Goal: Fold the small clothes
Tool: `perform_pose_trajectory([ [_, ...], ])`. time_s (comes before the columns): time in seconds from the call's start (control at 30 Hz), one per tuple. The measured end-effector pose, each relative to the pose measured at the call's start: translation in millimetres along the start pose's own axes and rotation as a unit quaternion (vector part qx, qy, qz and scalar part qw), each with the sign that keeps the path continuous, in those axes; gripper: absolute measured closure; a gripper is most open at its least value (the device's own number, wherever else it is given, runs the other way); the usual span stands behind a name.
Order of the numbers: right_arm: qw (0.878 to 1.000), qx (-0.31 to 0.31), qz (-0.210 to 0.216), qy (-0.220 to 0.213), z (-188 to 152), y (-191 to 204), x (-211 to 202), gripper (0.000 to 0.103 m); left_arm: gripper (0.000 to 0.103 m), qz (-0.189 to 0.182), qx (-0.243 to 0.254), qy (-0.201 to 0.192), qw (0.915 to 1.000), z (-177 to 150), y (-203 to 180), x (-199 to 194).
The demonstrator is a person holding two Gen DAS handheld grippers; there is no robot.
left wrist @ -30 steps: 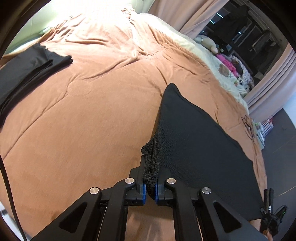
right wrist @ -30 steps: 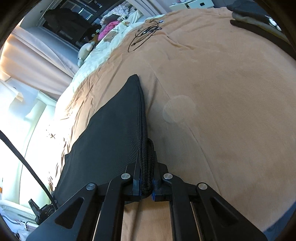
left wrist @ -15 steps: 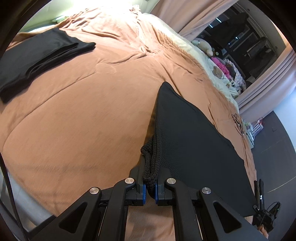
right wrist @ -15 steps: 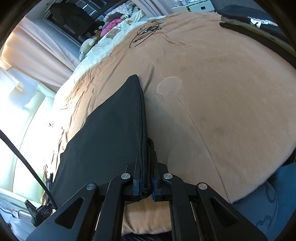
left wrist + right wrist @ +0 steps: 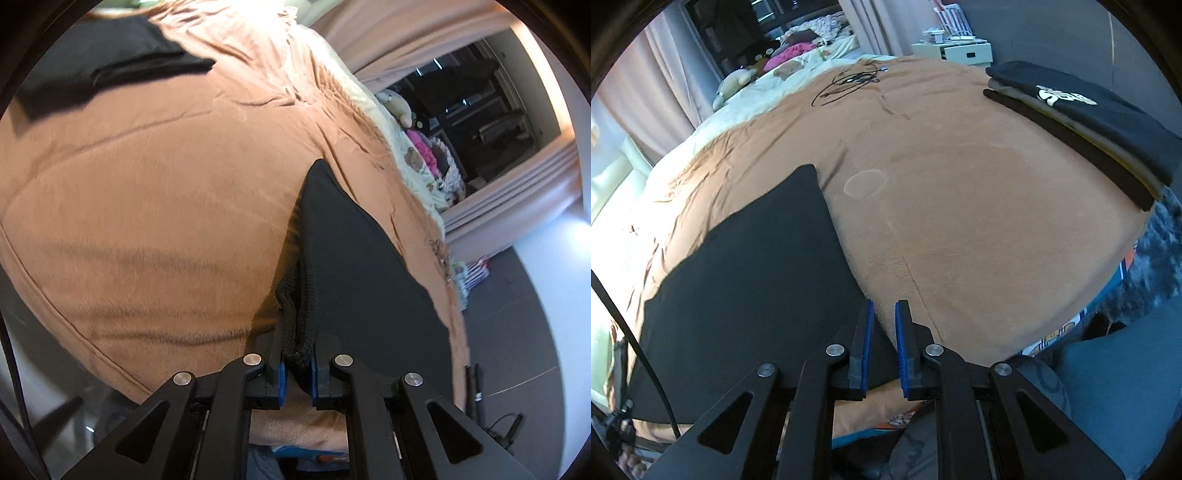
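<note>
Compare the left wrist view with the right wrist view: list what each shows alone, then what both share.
Left wrist only: the left tongs shut on a bunched black mesh edge, and a folded black garment far off.
Right wrist only: the right tongs opening with nothing between them, a stack of folded clothes, a black cable, a white cabinet.
Both: the black mesh garment on the brown blanket.
</note>
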State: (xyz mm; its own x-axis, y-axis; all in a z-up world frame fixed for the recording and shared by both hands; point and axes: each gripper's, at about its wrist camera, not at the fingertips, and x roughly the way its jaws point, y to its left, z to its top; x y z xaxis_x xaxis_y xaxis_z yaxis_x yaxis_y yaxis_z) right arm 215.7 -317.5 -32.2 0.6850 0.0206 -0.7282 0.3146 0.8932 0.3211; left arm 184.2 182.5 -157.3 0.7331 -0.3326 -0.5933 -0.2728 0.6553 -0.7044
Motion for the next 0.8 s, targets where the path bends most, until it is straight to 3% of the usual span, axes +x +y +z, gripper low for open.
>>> perform_pose_trajectory([
  [0.07,1.000,-0.018,0.012,-0.005,-1,11,-9,0.093,0.087,-0.003,-0.005,0.008,0.9999,-1,4,3],
  [0.13,0.999,-0.041,0.024,-0.007,-4,27,-13,0.093,0.065,-0.004,-0.007,0.014,0.9999,-2,6,7],
  [0.2,0.997,-0.055,0.060,0.003,-11,44,-13,0.093,0.061,-0.013,-0.010,0.013,0.9998,-3,7,8],
  [0.3,0.991,-0.082,0.103,0.017,-22,75,-10,0.093,0.061,-0.015,-0.006,0.016,0.9997,-2,4,10],
  [0.47,0.981,-0.139,0.126,0.044,-38,135,6,0.093,0.061,-0.006,-0.004,0.015,0.9999,1,5,18],
  [0.6,0.970,-0.185,0.142,0.069,-50,185,25,0.093,0.087,0.016,0.003,0.016,0.9998,3,8,23],
  [0.8,0.956,-0.236,0.143,0.097,-64,229,58,0.093,0.094,0.011,0.007,0.024,0.9996,5,12,22],
])
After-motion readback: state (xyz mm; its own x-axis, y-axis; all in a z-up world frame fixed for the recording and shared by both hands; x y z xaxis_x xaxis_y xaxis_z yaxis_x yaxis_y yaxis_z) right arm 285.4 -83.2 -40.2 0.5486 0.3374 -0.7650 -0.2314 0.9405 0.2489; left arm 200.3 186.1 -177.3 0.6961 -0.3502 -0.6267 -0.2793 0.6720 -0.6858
